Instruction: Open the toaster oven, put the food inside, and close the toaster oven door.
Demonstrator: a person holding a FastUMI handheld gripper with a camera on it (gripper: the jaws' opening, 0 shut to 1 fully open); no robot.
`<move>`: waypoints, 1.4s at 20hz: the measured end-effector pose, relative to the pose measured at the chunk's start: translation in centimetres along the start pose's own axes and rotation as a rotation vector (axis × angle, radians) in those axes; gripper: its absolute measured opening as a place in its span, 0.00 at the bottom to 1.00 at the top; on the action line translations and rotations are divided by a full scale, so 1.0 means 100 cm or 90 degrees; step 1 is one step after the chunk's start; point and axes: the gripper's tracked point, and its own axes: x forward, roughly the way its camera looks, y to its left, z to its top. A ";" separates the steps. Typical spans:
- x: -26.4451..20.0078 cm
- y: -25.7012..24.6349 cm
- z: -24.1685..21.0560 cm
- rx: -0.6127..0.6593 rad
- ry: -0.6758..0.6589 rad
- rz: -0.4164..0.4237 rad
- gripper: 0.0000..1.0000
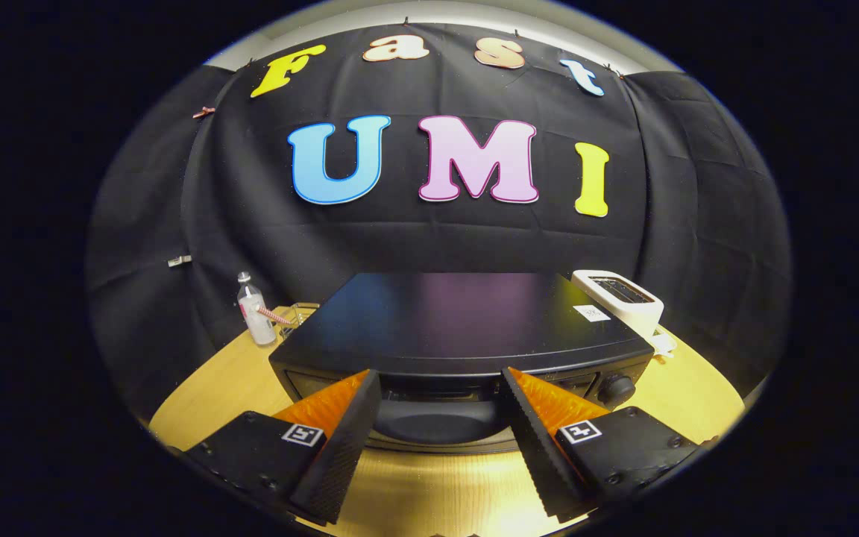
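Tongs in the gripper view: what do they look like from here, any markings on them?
The tongs have two wedge-shaped fingers with ribbed inner faces, tapering toward the tips. Each sits on a boxy black mount with visible screws, and each mount carries a small square black-and-white tag. I see no cables. The fingers stand open, with the oven just ahead.

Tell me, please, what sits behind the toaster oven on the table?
Behind the toaster oven stand a white toaster at one rear corner and a clear bottle at the other. The oven's body hides the table directly behind it. The open gripper is at its door.
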 end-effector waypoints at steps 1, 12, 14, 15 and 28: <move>-0.005 0.000 0.000 -0.003 0.005 0.001 0.97; -0.061 0.002 -0.045 -0.001 0.054 0.008 0.98; -0.071 0.002 -0.063 0.000 0.074 0.012 0.98; -0.075 0.001 -0.072 -0.002 0.085 0.011 0.98; -0.142 -0.017 -0.119 -0.058 0.140 0.054 0.97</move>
